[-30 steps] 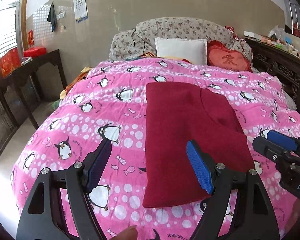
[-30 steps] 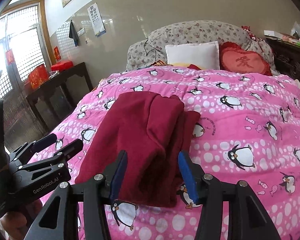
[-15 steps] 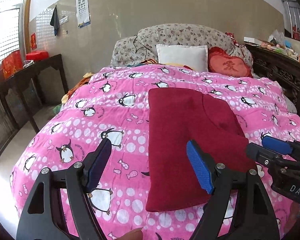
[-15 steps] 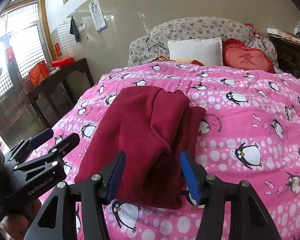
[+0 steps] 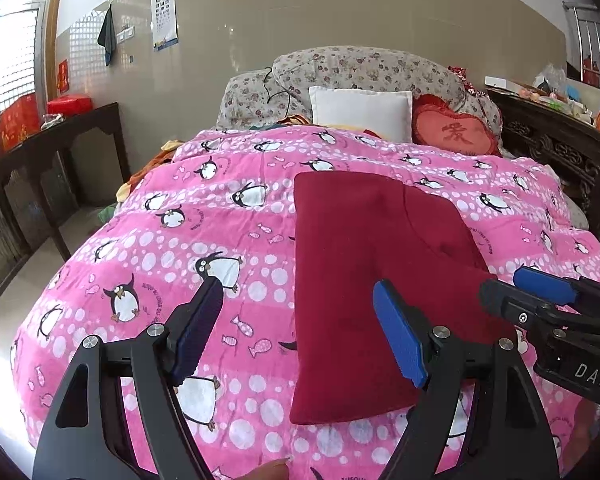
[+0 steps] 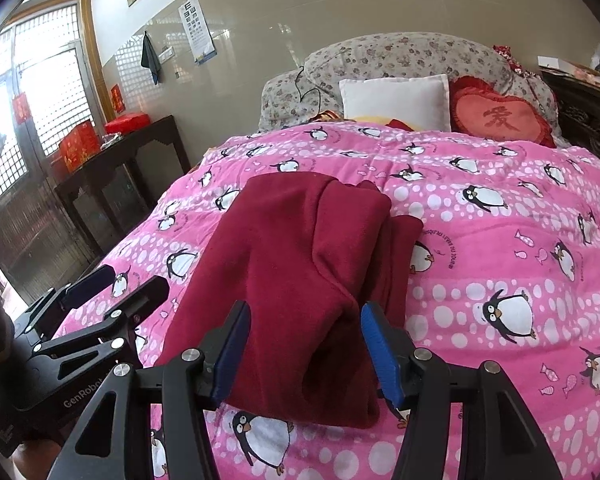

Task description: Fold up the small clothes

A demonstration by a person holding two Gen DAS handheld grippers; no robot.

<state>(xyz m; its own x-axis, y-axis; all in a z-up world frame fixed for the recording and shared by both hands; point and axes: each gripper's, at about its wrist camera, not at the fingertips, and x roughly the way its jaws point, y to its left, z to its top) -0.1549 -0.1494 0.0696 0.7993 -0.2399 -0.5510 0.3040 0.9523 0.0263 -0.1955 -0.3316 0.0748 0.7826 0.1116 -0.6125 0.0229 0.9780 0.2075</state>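
A dark red garment (image 5: pixel 364 280) lies folded into a long strip on the pink penguin quilt (image 5: pixel 172 240), its near end close to the bed's front edge. My left gripper (image 5: pixel 298 334) hovers open over the strip's left edge, nothing between its pads. In the left wrist view my right gripper (image 5: pixel 516 288) shows at the garment's right side. From the right wrist view, the garment (image 6: pixel 292 264) shows thick layered folds, and my right gripper (image 6: pixel 306 354) stands open just above its near end, pads apart from the cloth. The left gripper (image 6: pixel 120 284) is open to the garment's left.
At the bed's head are a white pillow (image 5: pixel 360 112), a red heart cushion (image 5: pixel 456 132) and floral pillows (image 5: pixel 340 68). A dark wooden side table (image 5: pixel 52 148) stands left of the bed, carved dark furniture (image 5: pixel 552 148) on the right. Someone's fingertip (image 5: pixel 272 472) shows at the bottom.
The right gripper's jaws have parted slightly and it has edged a little nearer the garment. The left gripper and the garment have stayed as they were.
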